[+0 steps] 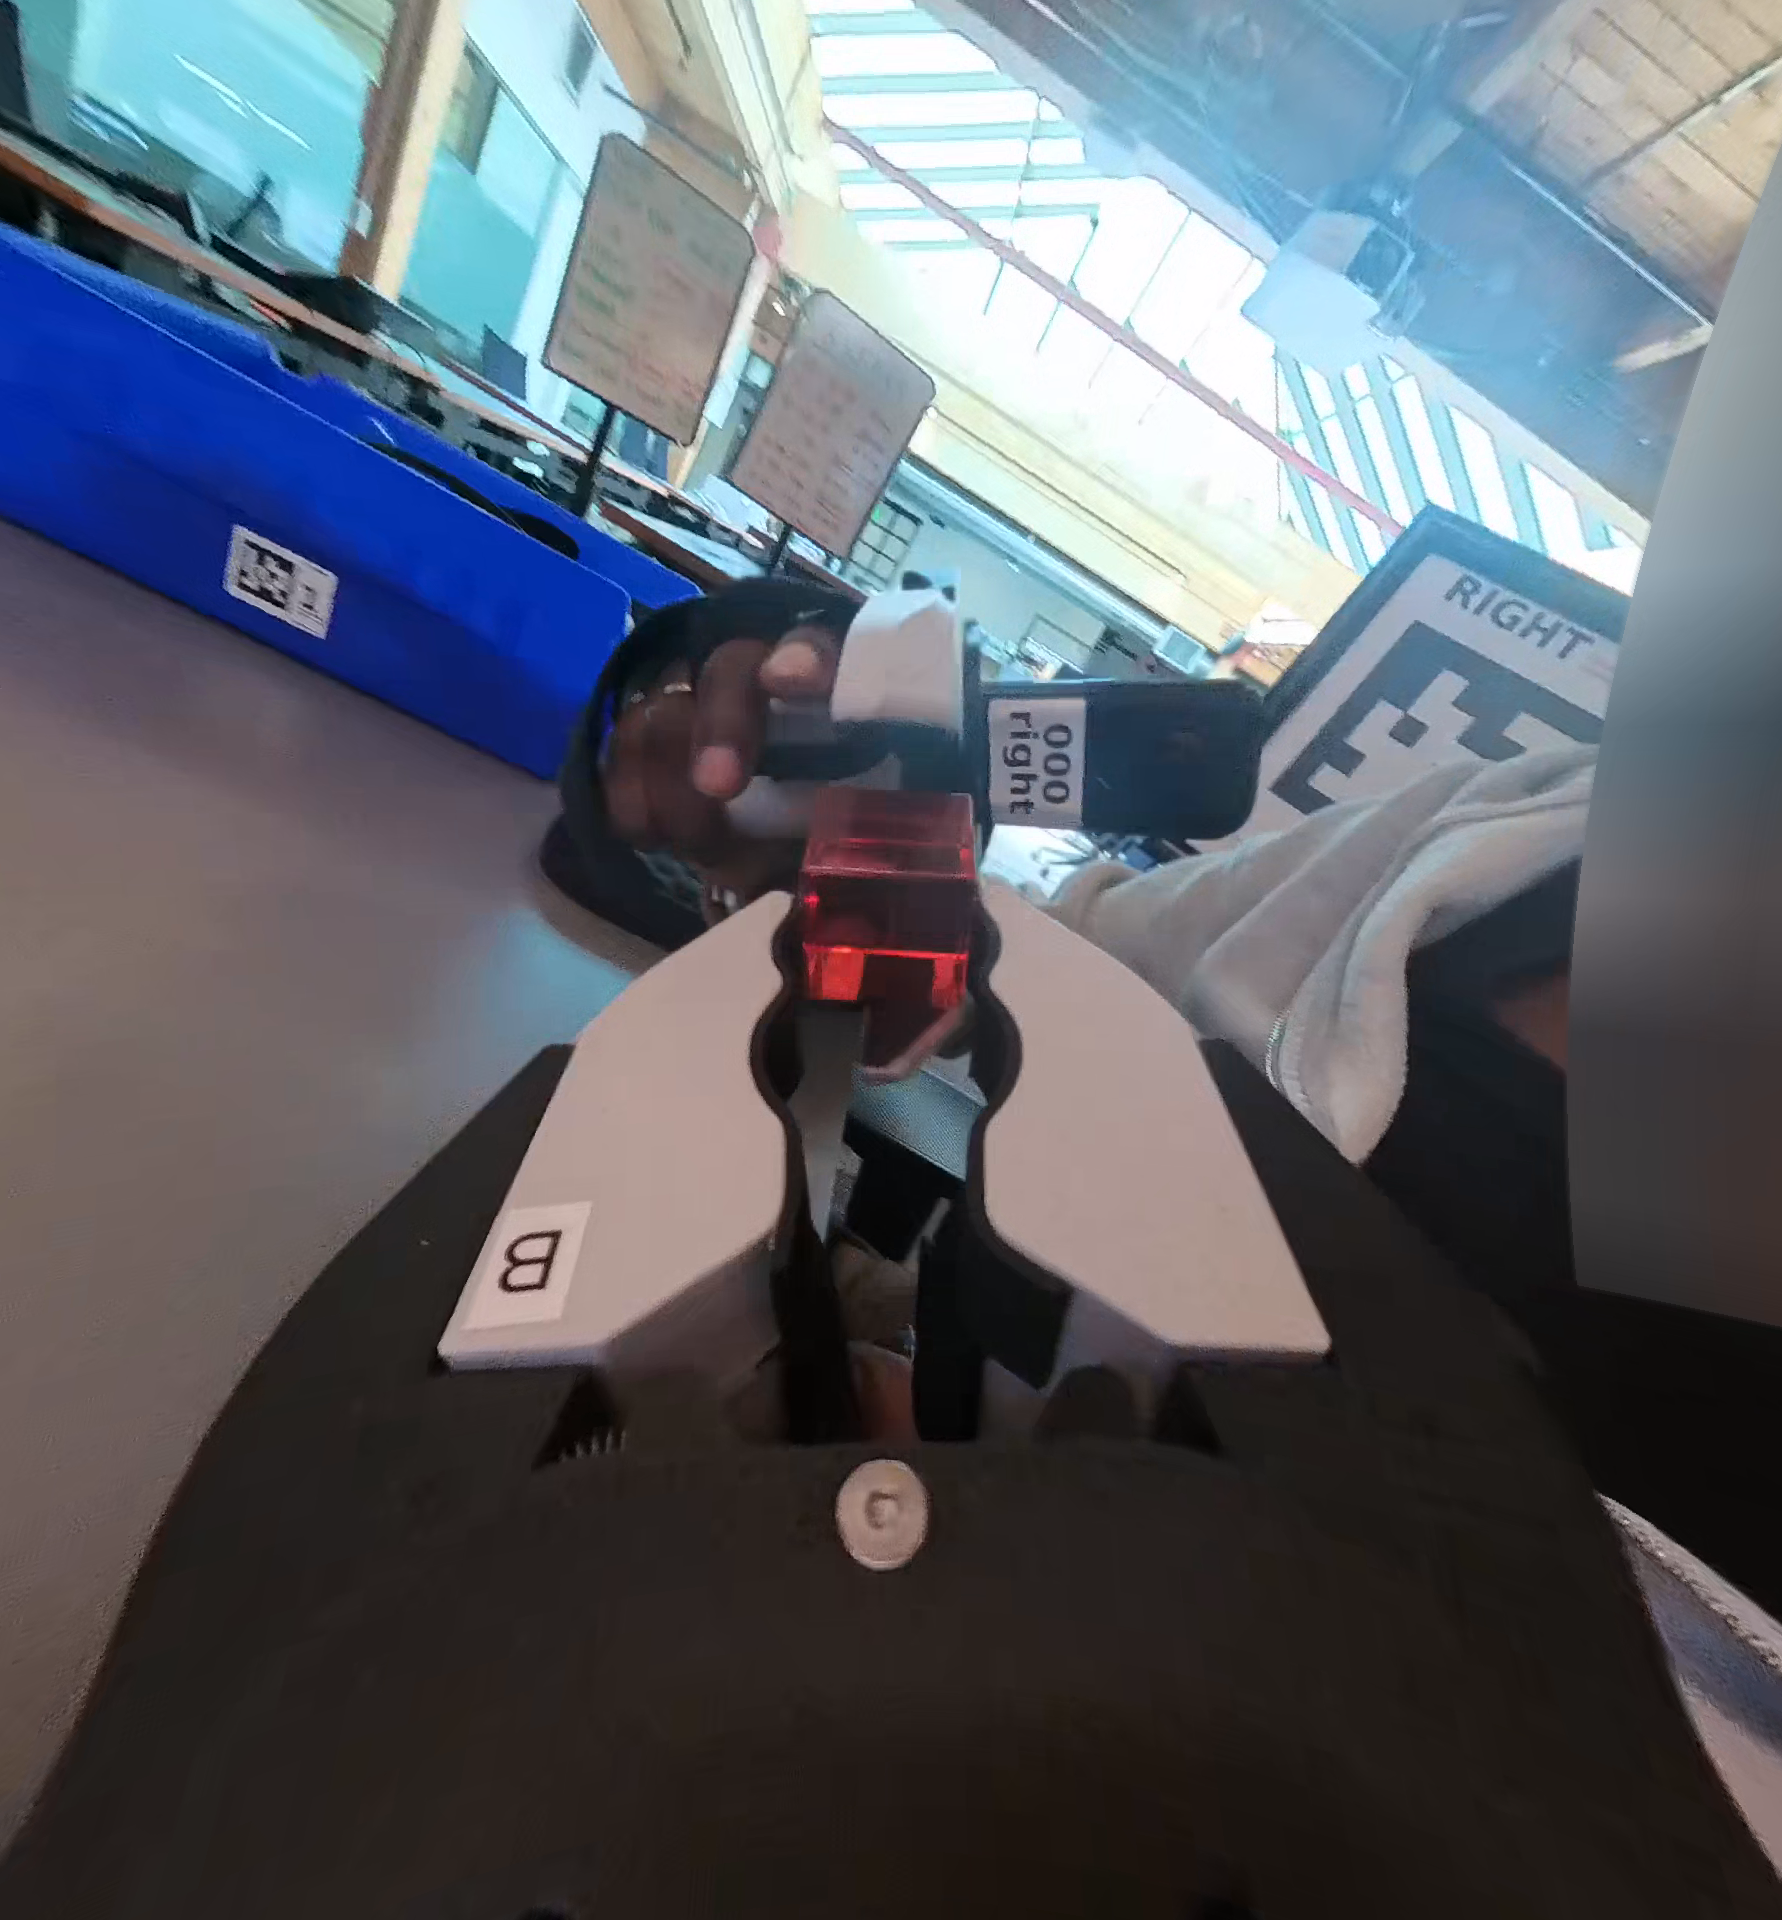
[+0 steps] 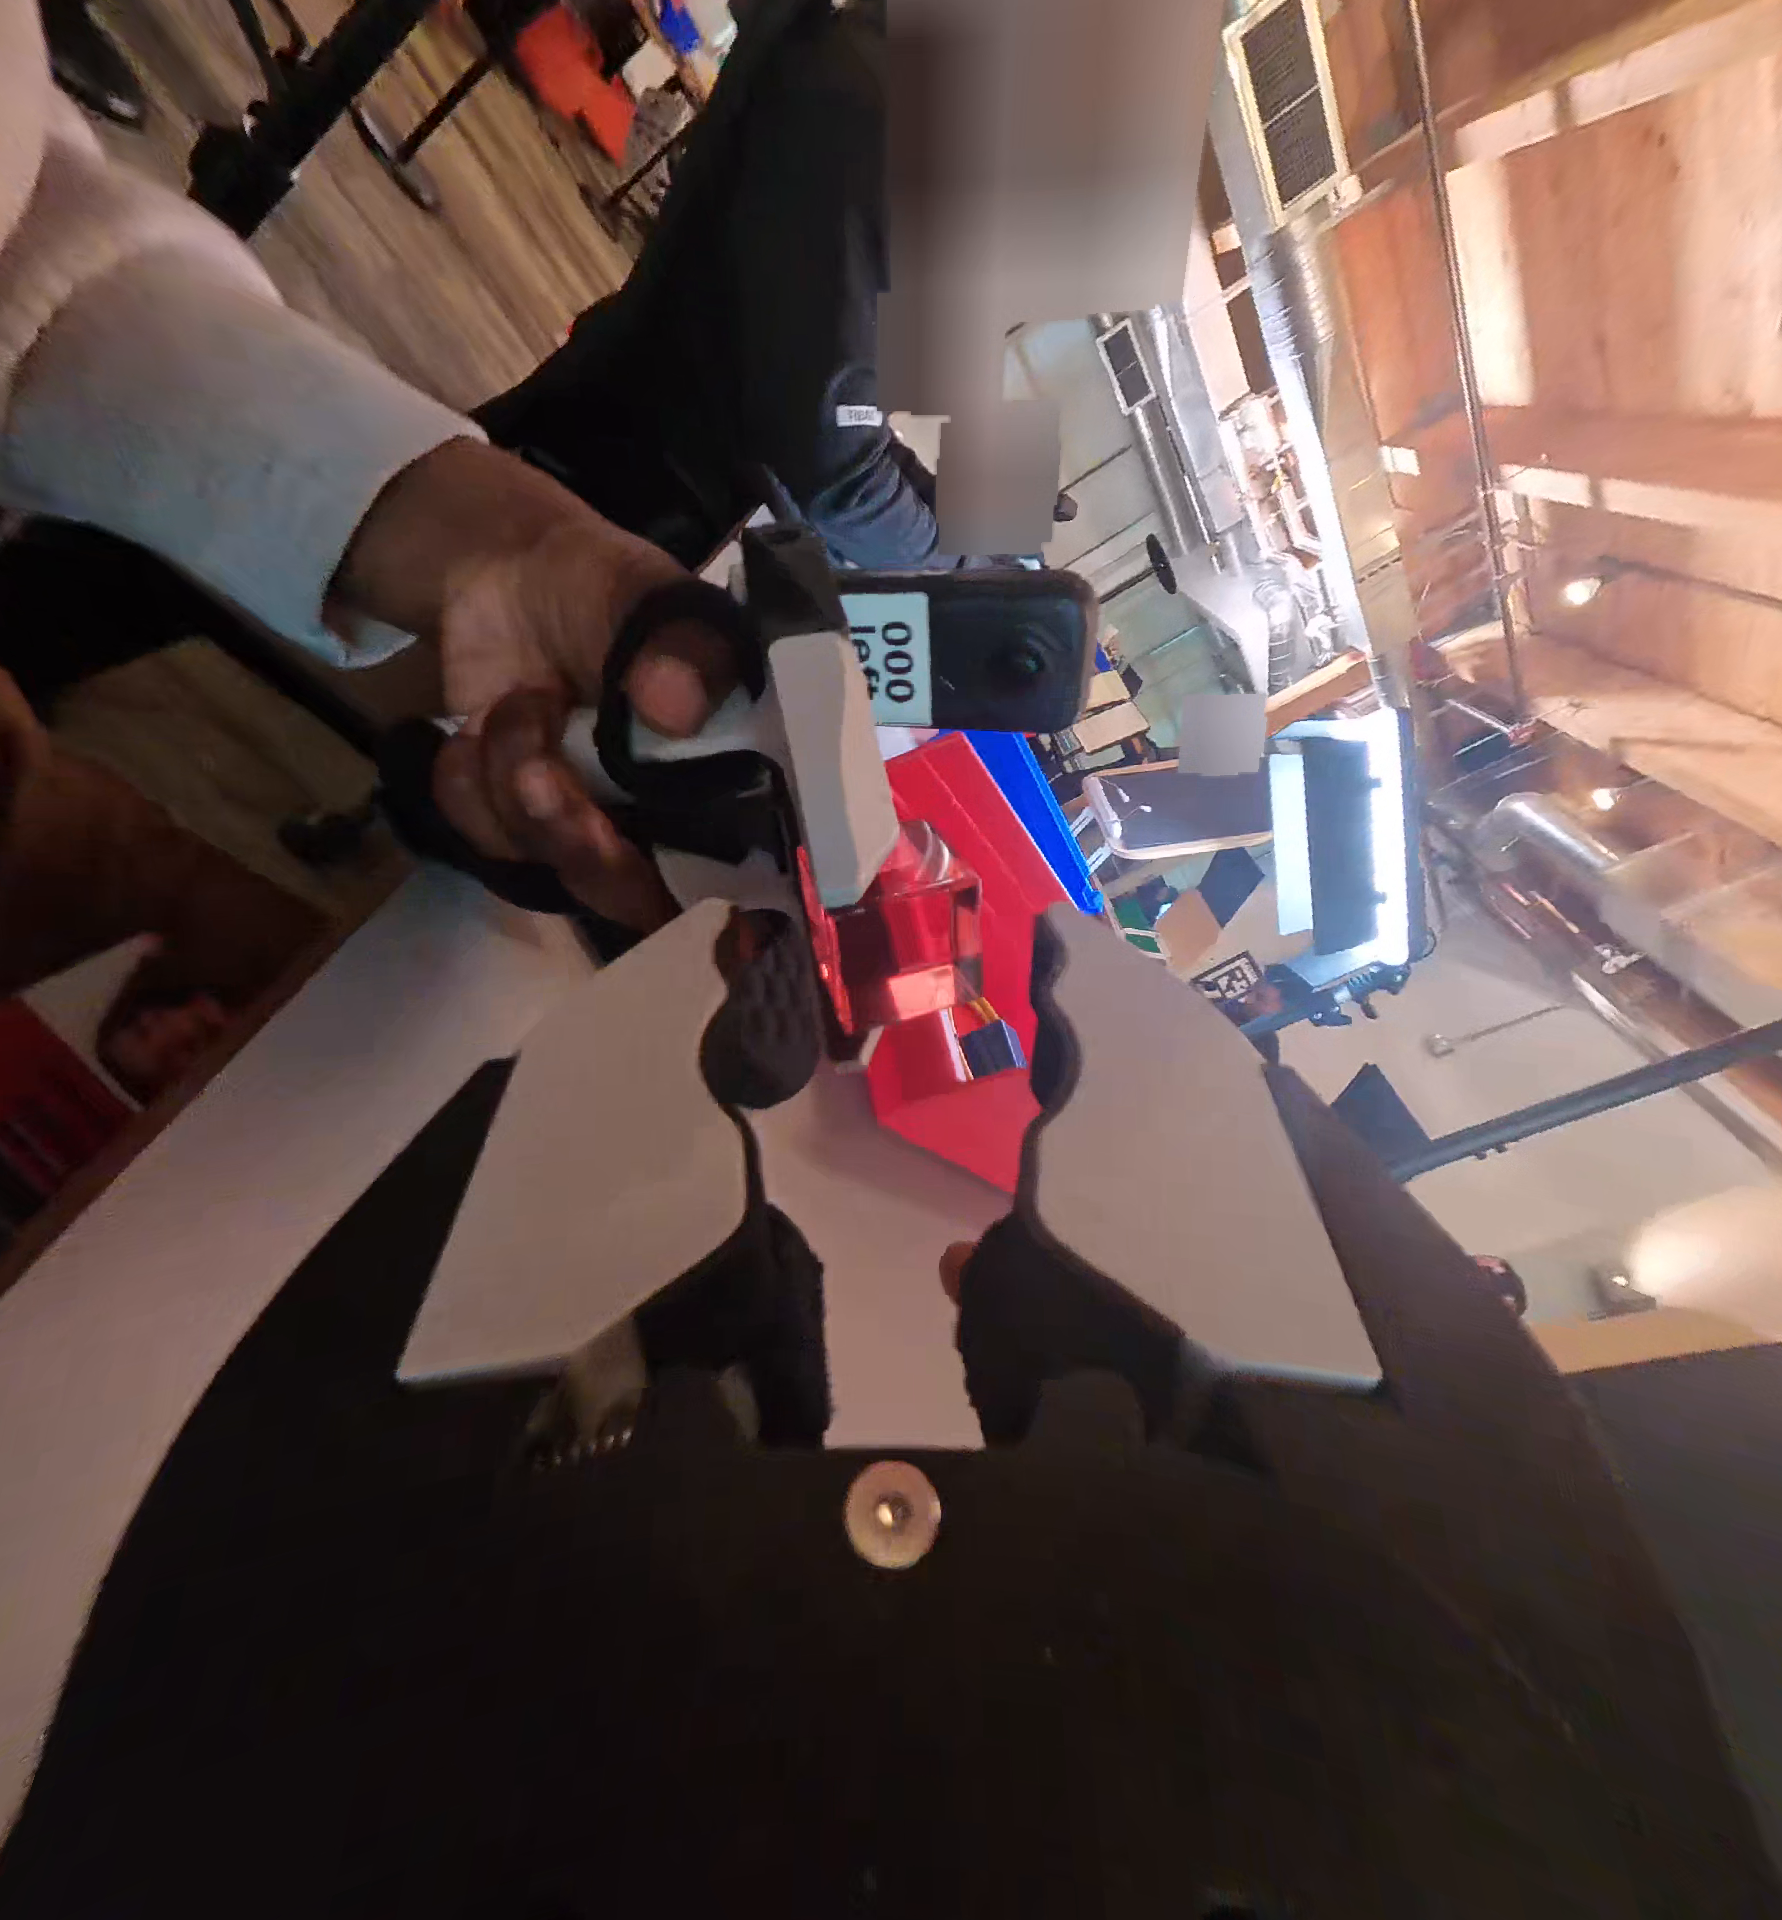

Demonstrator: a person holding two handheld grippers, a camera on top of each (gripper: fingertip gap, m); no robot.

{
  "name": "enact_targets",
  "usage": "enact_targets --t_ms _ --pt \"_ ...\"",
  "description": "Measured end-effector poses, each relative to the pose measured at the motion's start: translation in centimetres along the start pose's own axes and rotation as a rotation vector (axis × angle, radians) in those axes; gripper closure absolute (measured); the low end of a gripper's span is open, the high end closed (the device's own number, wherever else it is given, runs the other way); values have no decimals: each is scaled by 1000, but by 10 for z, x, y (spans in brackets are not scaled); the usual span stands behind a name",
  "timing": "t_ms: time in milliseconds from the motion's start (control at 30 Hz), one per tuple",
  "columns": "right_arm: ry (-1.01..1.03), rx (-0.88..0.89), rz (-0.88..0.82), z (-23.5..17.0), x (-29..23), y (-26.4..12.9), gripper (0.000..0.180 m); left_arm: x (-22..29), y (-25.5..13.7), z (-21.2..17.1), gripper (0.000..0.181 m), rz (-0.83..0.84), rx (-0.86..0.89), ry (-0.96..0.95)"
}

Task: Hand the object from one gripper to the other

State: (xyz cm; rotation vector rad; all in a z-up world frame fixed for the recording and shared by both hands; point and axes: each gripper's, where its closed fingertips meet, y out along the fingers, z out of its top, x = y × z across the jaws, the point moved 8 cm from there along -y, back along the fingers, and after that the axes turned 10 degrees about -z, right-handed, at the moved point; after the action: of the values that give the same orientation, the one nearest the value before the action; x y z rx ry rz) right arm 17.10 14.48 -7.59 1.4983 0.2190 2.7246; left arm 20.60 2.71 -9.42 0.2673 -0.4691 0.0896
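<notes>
1. The left gripper (image 1: pixel 885 940) is pinching the red cube (image 1: pixel 887 904) right at its fingertips, jaws drawn in tight on either side of it.
2. That cube is looking glassy and see-through, deep red, with sharp edges and a brighter orange-red glow along its lower face.
3. The right gripper (image 2: pixel 887 966) is gaping wide, its grey fingers (image 2: pixel 596 1132) standing well apart with the cube (image 2: pixel 902 951) sitting in the gap between the tips; whether either pad is touching it, I cannot tell.
4. In the right wrist view the left gripper is reaching in from above, one grey finger lying over the cube.
5. A hand (image 2: pixel 544 707) in a pale sleeve (image 2: pixel 191 436) is gripping the left gripper's handle.
6. Beyond, a blue bin (image 1: pixel 243 488) is resting on the grey table (image 1: pixel 191 883), and a red bin (image 2: pixel 960 1101) is showing behind the cube.
</notes>
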Motion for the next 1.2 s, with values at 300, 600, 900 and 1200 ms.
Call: enact_targets --t_ms 300,600,900,1200 --pt "592 -88 205 -17 15 4 149 15 -12 7 114 322 -109 830" --pt "1518 -101 630 -39 4 12 150 15 4 -12 145 578 -477 1455" --pt "1062 -10 294 -33 26 6 116 12 -9 14 152 381 -55 658" --pt "214 7 21 -1 10 0 120 3 -5 5 152 14 25 44"
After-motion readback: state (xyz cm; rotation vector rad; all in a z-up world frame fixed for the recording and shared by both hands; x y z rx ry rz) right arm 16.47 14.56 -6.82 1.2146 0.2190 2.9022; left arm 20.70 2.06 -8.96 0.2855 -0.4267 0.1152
